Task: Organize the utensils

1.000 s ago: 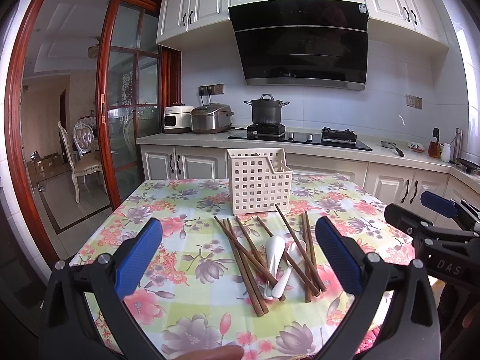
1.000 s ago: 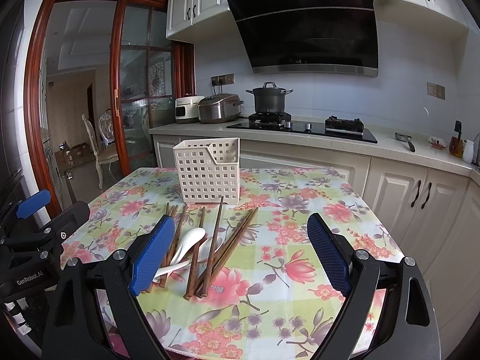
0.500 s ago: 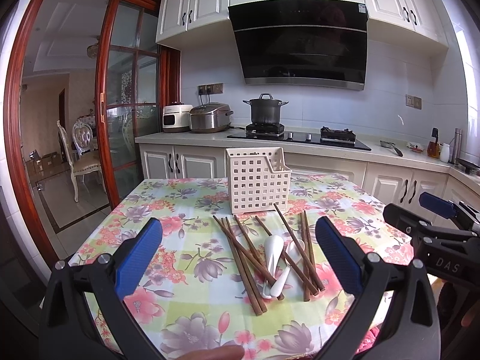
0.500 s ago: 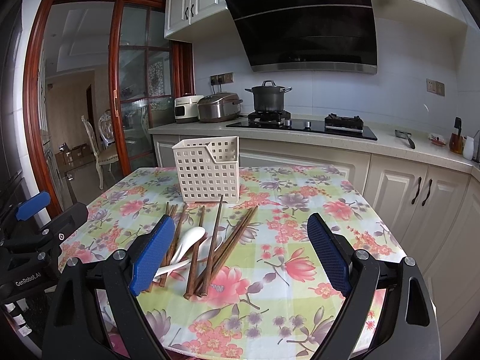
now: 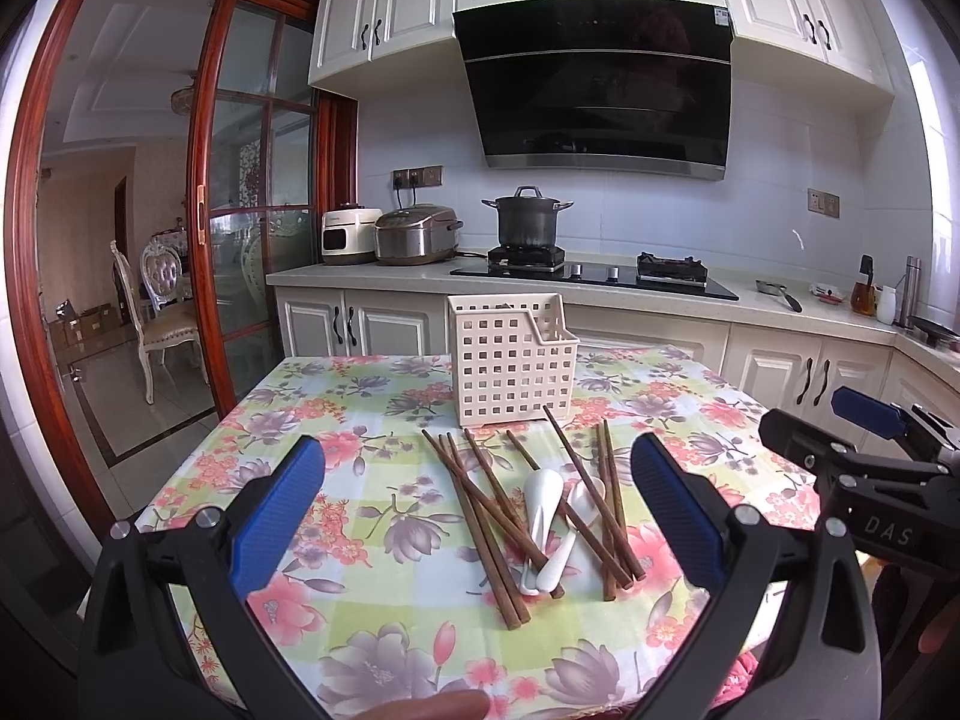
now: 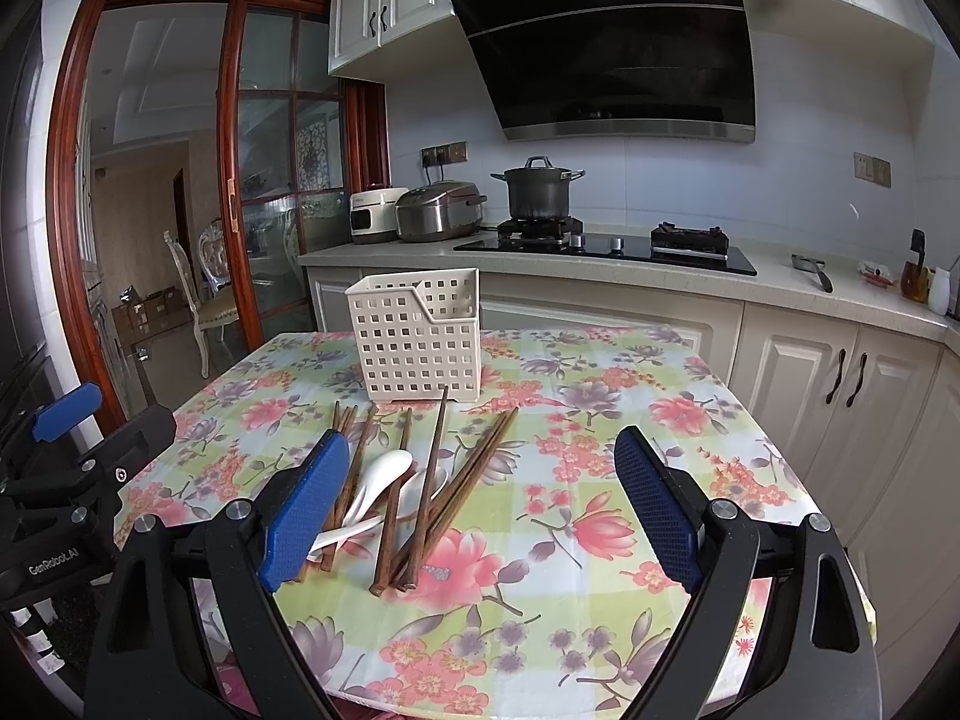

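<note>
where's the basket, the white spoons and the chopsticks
basket (image 5: 510, 369): left wrist view, front perforated wall
white spoons (image 5: 543, 495): left wrist view, bowl of the nearer spoon
chopsticks (image 6: 429, 480): right wrist view, mid-shaft of one stick lying over the pile

Bright daylight from right of frame, washing out wall tiles (image 5: 912, 120) at upper right. Soft, faint shadows on tablecloth (image 5: 372, 468). Dull reflections on range hood (image 5: 600, 84). Heavy fisheye bending at edges, black vignette in corners. Centre sharp; near bottom edge slightly soft.
</note>
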A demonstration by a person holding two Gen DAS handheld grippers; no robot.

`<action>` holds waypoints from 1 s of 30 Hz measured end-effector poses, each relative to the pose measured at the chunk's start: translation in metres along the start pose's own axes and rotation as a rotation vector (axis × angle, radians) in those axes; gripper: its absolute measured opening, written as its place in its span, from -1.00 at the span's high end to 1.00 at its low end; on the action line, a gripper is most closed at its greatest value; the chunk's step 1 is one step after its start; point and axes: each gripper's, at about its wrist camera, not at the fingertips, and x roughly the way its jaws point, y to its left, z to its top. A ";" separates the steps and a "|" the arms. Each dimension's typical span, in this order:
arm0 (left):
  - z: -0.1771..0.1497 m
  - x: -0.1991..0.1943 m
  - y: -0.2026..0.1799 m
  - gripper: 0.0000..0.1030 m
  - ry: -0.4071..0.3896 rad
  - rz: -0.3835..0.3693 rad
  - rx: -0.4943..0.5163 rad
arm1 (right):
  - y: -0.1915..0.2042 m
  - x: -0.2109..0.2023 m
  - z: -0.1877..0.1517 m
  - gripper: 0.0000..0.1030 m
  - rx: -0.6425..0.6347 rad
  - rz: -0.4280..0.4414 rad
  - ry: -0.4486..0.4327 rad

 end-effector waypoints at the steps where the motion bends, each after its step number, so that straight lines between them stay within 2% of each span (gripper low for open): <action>1: 0.000 -0.001 0.000 -0.91 0.000 -0.003 -0.001 | 0.001 0.000 -0.001 -0.65 0.002 0.001 0.000; 30: 0.002 0.004 0.004 -0.91 0.029 -0.050 -0.031 | -0.002 -0.002 0.001 -0.65 0.030 0.026 0.015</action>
